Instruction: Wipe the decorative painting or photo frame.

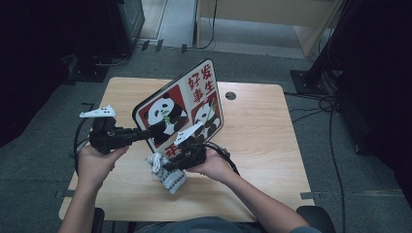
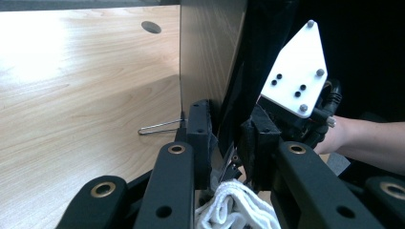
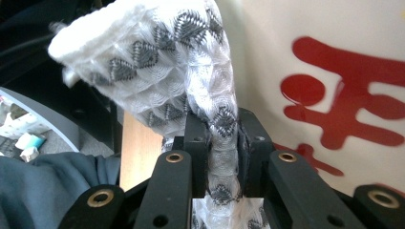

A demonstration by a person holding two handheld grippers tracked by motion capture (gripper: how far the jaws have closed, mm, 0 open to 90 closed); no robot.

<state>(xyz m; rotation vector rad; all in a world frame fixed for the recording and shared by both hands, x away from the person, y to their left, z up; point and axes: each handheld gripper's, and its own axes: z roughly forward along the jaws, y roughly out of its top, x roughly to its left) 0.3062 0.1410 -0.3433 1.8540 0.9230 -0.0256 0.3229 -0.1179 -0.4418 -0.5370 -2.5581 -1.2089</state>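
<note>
Tilted panda-printed flat board point(image 1: 182, 109) is clamped by left gripper point(image 1: 145, 133); white diamond-patterned knitted cloth point(image 3: 191, 81) is pinched by right gripper point(image 3: 222, 138). Board could slip from its thin edge hold.

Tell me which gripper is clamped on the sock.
The right gripper: its jaws pinch the white sock with grey diamonds. The left gripper instead grips the edge of the panda board, holding it tilted above the table.

A light wooden table point(image 1: 262, 141) stood on grey carpet point(image 1: 43, 160). Near its far edge sat a round dark cable hole point(image 1: 231, 95). Toward the near side from that hole, a white patterned cloth point(image 1: 170, 177) touched the tabletop. A thin wire clip point(image 2: 160, 127) lay on the wood.
</note>
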